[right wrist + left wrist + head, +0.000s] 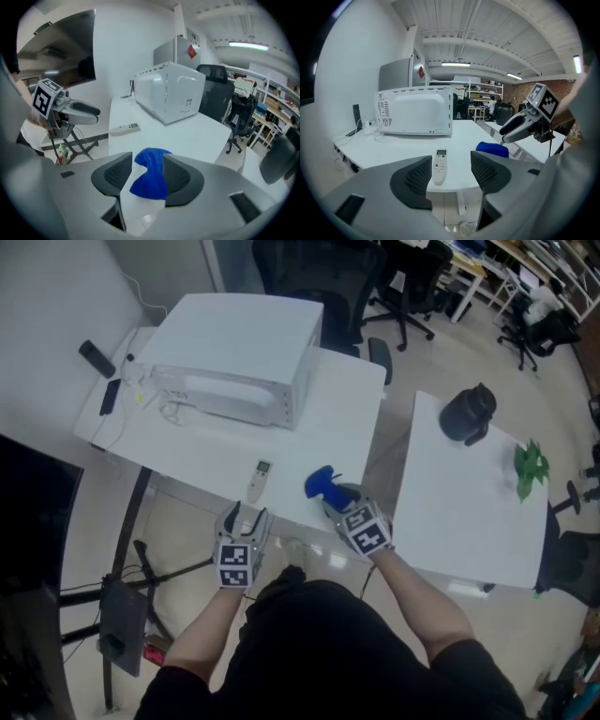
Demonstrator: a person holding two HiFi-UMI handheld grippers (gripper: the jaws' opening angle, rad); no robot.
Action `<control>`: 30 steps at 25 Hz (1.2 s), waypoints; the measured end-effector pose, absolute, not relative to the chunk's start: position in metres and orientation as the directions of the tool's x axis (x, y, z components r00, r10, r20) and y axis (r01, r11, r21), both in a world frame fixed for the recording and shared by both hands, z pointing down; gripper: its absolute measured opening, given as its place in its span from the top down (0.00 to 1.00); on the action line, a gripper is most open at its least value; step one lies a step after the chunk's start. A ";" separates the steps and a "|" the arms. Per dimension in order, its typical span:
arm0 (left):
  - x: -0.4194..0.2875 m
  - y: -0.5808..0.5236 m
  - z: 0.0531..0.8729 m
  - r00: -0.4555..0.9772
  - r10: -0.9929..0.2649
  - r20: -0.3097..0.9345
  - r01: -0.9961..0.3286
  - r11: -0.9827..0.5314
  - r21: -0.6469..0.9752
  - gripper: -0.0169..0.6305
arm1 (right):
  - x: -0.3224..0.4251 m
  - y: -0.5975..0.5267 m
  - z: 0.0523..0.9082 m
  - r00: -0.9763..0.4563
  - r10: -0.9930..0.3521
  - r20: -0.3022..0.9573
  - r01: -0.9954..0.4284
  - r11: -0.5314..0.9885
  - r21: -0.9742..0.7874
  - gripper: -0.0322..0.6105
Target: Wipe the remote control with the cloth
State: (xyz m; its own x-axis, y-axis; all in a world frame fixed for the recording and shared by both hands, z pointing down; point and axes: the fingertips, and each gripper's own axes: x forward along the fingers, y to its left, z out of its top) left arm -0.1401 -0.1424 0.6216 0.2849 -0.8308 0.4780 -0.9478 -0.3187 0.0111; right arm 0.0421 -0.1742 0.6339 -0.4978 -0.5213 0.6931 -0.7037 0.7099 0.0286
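We hold the left gripper [450, 174] at the near edge of the white table [323, 432], its jaws standing wide with nothing between them. The remote control [439, 166] lies flat on the table just ahead of those jaws, lined up with the gap between them, buttons up and its small screen at the far end. Our right gripper [146, 177] is at the same near edge, off to the left gripper's right, and its jaws are wide too. The blue cloth [151, 178] lies bunched on the table between them; it sits close to the right-hand jaw and leaves a clear gap to the left-hand one, so the pads are not clamping it. Seen from the right gripper, the remote control is ahead and to its left, apart from the cloth, with bare table between the two. From the left gripper, the cloth shows as a blue lump to the right of the remote control, just below the tip of the right gripper. A white microwave [234, 357] stands well ahead of both grippers on the far part of the table
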 end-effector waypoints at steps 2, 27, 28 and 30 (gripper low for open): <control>-0.127 -0.130 0.603 0.293 -0.847 0.444 -0.948 -0.316 0.023 0.57 | 0.043 -0.154 0.604 -0.543 -0.546 0.638 -0.700 0.714 0.014 0.63; -0.047 0.040 0.431 0.471 -0.861 0.194 -0.863 -0.495 -0.101 0.96 | 0.013 0.045 0.418 -0.684 -0.686 0.248 -0.705 0.709 0.019 0.91; -0.051 0.043 0.430 0.481 -0.855 0.194 -0.856 -0.506 -0.108 0.97 | 0.008 0.047 0.418 -0.678 -0.695 0.241 -0.713 0.701 0.017 0.91; -0.060 0.049 0.430 0.503 -0.841 0.196 -0.839 -0.530 -0.120 0.97 | -0.003 0.053 0.417 -0.666 -0.709 0.230 -0.725 0.688 0.020 0.93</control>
